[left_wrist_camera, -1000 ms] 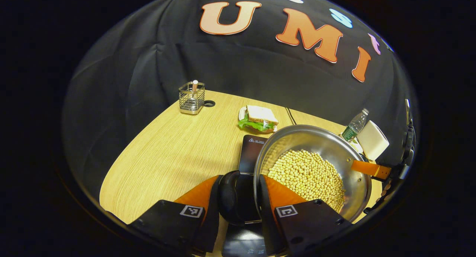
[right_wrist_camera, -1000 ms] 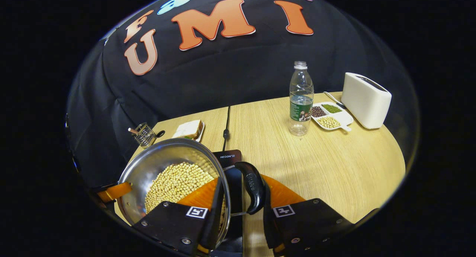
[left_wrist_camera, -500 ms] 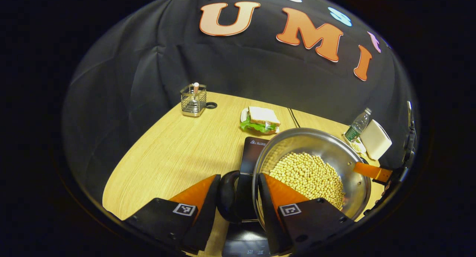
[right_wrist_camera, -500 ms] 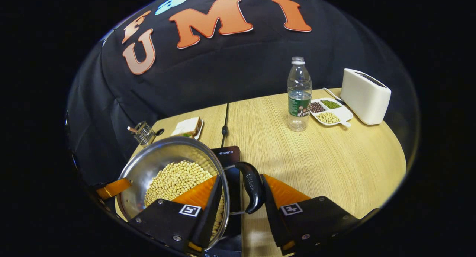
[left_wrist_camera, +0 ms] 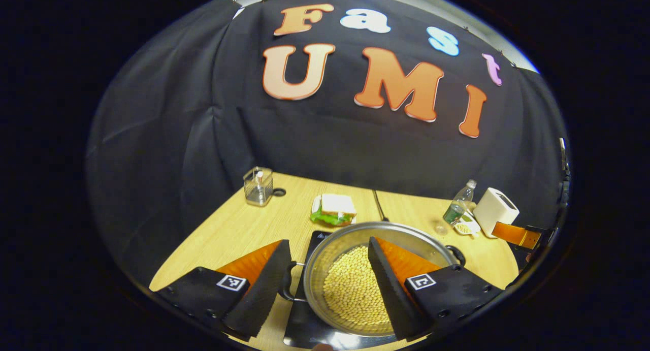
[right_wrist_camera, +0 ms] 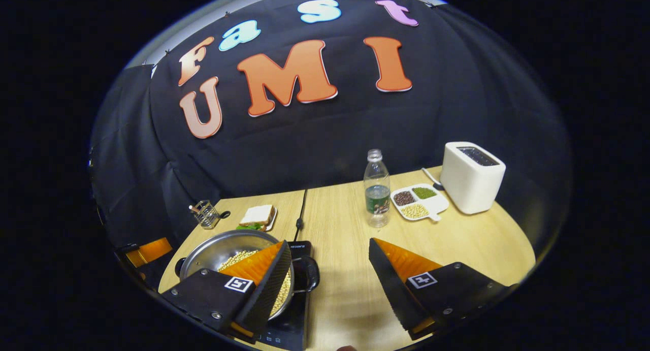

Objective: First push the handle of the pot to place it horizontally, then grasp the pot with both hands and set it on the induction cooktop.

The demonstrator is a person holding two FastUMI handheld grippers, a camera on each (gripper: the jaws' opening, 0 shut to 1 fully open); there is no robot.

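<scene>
Pot (left_wrist_camera: pixel 355 290) sits on the cooktop (left_wrist_camera: pixel 299 325), below and clear of your left gripper (left_wrist_camera: pixel 327 282) and right gripper (right_wrist_camera: pixel 330 280); both jaws spread, empty.

Pot (left_wrist_camera: pixel 355 269) rim partly hidden behind left gripper's fingers (left_wrist_camera: pixel 391 285). Induction cooktop (right_wrist_camera: pixel 284 330) controls beside pot: cut off (labels too small).

Left gripper (left_wrist_camera: pixel 329 285) jaws spread wide above pot (left_wrist_camera: pixel 406 233) of beans, pot seated on induction cooktop (left_wrist_camera: pixel 299 320), sandwich (left_wrist_camera: pixel 333 209) and wire holder (left_wrist_camera: pixel 258 186) farther back on bench (left_wrist_camera: pixel 238 229).
</scene>
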